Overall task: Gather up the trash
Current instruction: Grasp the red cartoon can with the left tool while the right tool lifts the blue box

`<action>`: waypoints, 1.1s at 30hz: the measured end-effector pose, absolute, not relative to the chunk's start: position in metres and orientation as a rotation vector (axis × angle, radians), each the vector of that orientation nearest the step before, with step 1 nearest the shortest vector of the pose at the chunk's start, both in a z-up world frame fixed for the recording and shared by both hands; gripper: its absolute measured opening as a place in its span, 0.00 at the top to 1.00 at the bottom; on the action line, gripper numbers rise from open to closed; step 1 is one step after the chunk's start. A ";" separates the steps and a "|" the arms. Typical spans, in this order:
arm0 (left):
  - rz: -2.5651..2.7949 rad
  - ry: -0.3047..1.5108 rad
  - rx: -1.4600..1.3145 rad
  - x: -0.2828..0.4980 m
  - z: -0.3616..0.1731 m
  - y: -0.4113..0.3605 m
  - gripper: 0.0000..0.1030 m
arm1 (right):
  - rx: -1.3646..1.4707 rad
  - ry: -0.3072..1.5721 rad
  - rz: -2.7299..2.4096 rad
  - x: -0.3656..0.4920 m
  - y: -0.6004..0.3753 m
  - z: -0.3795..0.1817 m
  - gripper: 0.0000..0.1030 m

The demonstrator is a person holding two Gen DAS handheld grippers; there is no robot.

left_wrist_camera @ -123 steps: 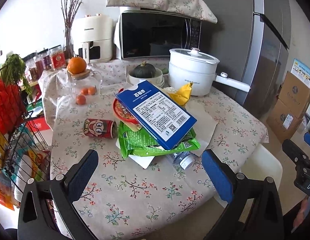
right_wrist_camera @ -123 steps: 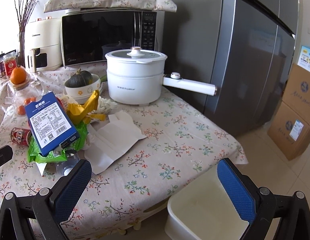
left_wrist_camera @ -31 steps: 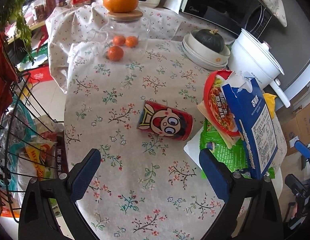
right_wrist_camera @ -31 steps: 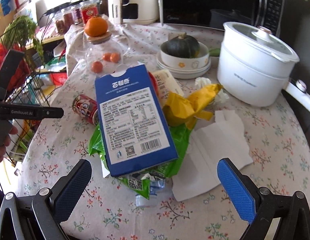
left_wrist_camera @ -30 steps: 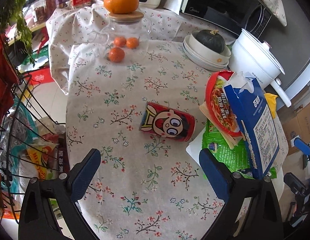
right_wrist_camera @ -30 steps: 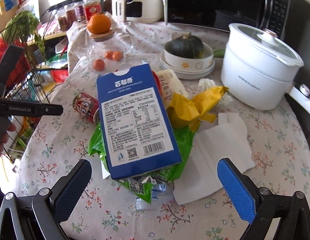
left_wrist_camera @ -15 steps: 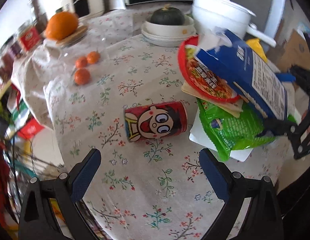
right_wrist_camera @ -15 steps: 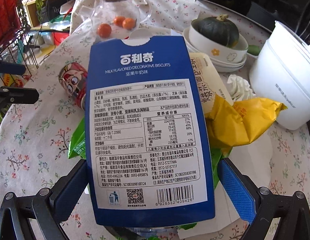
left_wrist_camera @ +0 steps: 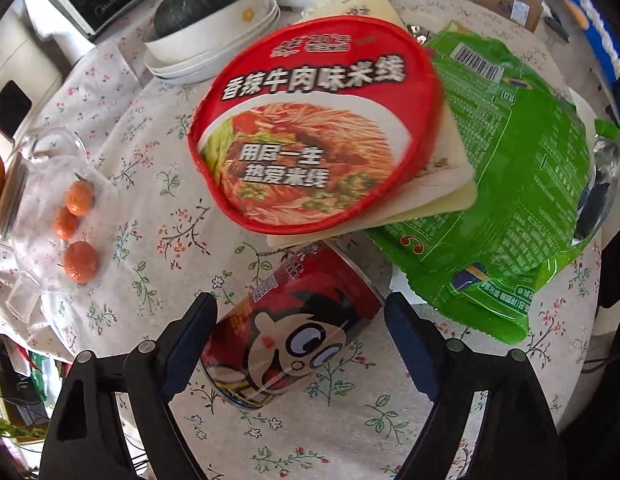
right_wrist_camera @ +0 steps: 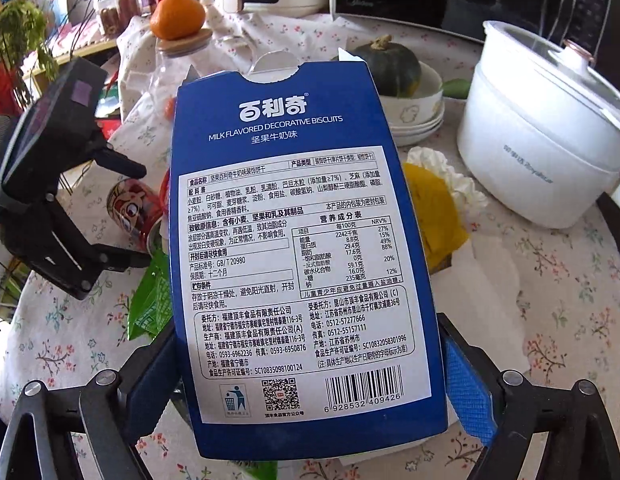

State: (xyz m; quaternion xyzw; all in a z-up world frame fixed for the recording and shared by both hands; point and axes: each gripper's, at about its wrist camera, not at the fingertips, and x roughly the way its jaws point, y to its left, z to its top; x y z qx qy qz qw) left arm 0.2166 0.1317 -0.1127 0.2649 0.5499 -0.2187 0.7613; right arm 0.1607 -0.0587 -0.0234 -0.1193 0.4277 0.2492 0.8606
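The left hand-held gripper (left_wrist_camera: pixel 299 344) straddles the red can (left_wrist_camera: pixel 287 330) lying on the floral bench (left_wrist_camera: pixel 149 184); its jaws have just been closing, pads beside the can but not clearly pressing. The right hand-held gripper (right_wrist_camera: pixel 310 376) brackets the near end of the blue biscuit box (right_wrist_camera: pixel 293 248), jaws also closing, contact unclear. Farther off lie a red noodle lid (left_wrist_camera: pixel 314 120), a green wrapper (left_wrist_camera: pixel 522 184) and a white pot (right_wrist_camera: pixel 542 132).

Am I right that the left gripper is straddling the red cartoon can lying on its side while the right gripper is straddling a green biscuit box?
Not quite: the biscuit box between the right gripper's jaws is blue, as the right wrist view shows. The rest holds: the left gripper does straddle the red cartoon can lying on its side.
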 end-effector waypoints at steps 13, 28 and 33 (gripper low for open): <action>-0.348 1.181 0.530 0.166 -0.119 0.139 0.26 | -0.137 0.889 0.422 0.150 -0.123 -0.005 0.08; -0.176 1.200 0.367 0.134 -0.103 0.136 0.36 | -0.042 0.908 0.356 0.105 -0.174 -0.001 0.08; -0.150 1.245 0.453 0.131 -0.114 0.132 0.32 | -0.034 0.912 0.339 0.095 -0.189 -0.003 0.07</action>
